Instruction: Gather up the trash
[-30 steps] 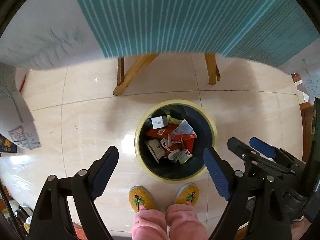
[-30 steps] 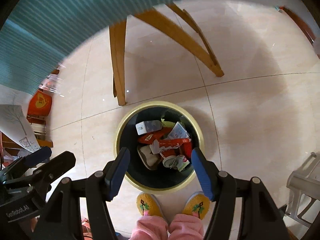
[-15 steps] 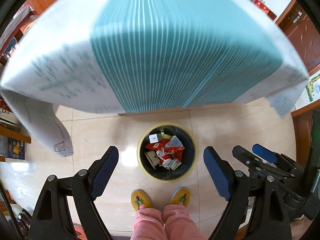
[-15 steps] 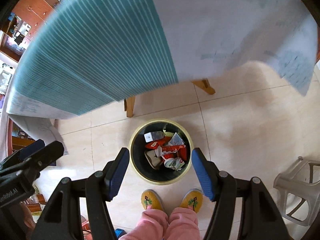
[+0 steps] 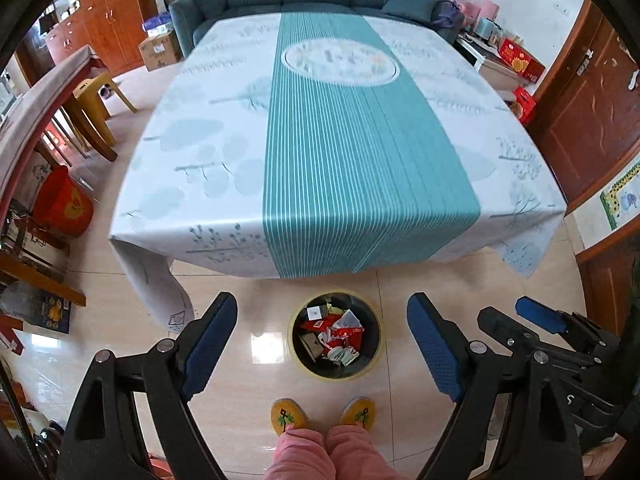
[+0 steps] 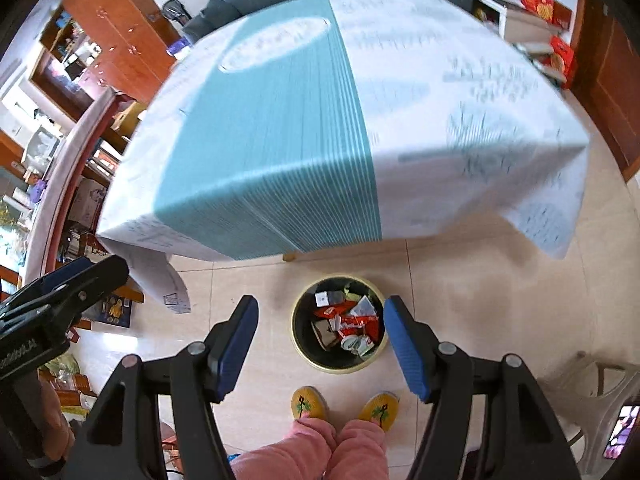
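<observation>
Tiled floor (image 5: 440, 300) runs under a table (image 5: 332, 128) covered with a teal-striped cloth; no litter shows on the cloth in either view. On the floor just in front of the table edge stands a bin (image 5: 335, 374), round, yellow-rimmed, dark inside, with the person's slippers (image 5: 288, 416) near its front rim. Trash (image 5: 334, 334) lies loose in the bin: red wrappers, a small white box, a brown carton and a crushed cup, piled below the rim. Left gripper (image 5: 320, 344) hangs high above the bin, jaws wide apart and holding nothing. Right gripper (image 6: 318, 344) hangs likewise, jaws apart and empty, with the bin showing between its pads (image 6: 404, 354). Judged from the contents, the pieces are light, thin and easily crushed; wrappers are probably slippery and flex under a pinch, so grip a folded edge or corner. Cartons are stiffer: take them across the narrow faces. Collection appears largely complete.
</observation>
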Demonstrator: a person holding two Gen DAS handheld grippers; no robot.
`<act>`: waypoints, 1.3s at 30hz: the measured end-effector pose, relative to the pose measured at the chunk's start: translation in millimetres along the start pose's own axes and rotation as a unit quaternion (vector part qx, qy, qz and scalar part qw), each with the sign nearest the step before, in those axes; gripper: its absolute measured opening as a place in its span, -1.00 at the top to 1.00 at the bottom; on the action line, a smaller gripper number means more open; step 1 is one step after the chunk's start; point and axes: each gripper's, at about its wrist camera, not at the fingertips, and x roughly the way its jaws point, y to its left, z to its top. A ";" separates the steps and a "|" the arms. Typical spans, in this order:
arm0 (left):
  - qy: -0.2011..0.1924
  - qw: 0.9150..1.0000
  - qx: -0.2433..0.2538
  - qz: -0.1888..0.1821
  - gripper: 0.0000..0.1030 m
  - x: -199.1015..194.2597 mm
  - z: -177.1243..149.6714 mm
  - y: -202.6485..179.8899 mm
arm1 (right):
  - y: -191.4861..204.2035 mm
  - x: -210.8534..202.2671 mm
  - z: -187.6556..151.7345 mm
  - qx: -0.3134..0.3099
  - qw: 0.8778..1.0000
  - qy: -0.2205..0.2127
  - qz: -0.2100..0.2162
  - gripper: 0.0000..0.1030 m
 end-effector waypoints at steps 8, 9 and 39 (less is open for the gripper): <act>-0.023 1.000 0.007 0.004 -0.66 -49.6 1.9 -12.7 | 10.9 -50.3 11.3 -0.023 0.999 -0.026 0.002 -0.29; -0.027 1.000 0.005 0.005 -0.66 -54.1 1.9 -14.6 | 11.5 -57.4 13.7 -0.023 0.999 -0.030 0.003 -0.29; -0.100 0.993 -0.040 0.048 -0.66 -98.3 16.9 -31.8 | 30.2 -125.9 34.7 -0.069 0.990 -0.126 0.002 -0.30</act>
